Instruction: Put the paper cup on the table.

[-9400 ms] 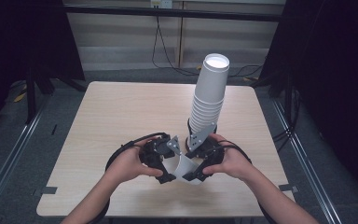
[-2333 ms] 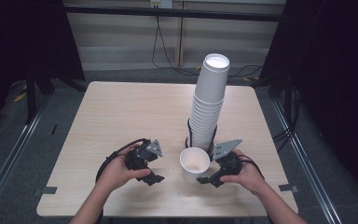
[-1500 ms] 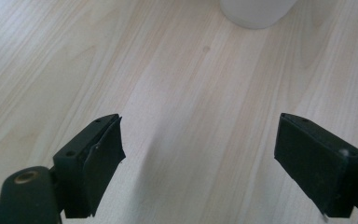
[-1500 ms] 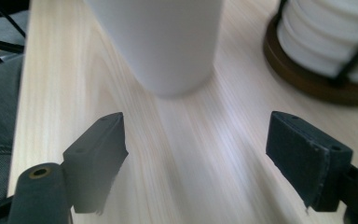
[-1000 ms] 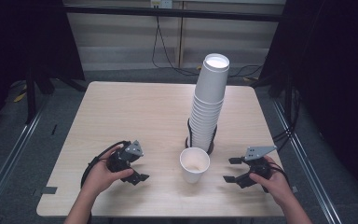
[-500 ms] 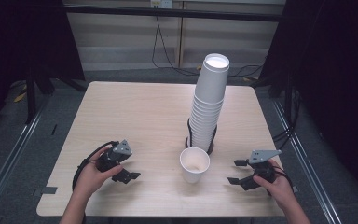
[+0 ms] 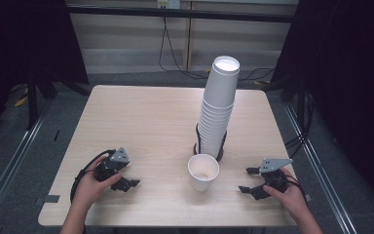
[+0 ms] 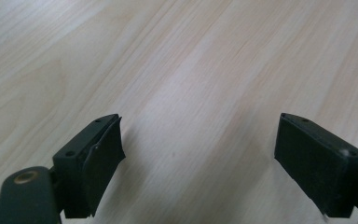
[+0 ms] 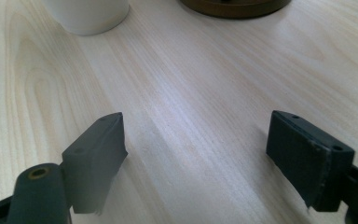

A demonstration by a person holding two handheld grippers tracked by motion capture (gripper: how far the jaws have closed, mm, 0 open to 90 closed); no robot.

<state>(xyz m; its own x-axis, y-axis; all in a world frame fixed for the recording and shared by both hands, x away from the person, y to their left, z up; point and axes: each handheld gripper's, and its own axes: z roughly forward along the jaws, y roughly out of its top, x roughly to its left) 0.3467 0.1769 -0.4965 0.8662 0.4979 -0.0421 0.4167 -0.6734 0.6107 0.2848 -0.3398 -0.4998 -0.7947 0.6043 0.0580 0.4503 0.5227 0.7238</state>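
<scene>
A: Near the front edge of the desk, about midway along it, stands the single white paper cup [image 7: 203, 170], upright and mouth up. Why there?

B: It looks separated from the tall leaning stack of white paper cups [image 7: 219, 107] just behind it, which sits on a dark round base [image 9: 235, 7]. Standing apart, it is easy to reach.

A: And the grippers?

B: The left gripper [image 7: 126, 184] rests toward the front left corner, the right gripper [image 7: 247, 180] toward the front right corner, both well clear of the cup. Each has its jaws spread wide over bare light wooden desk [image 8: 191, 56], holding nothing. I judge them parked.
</scene>
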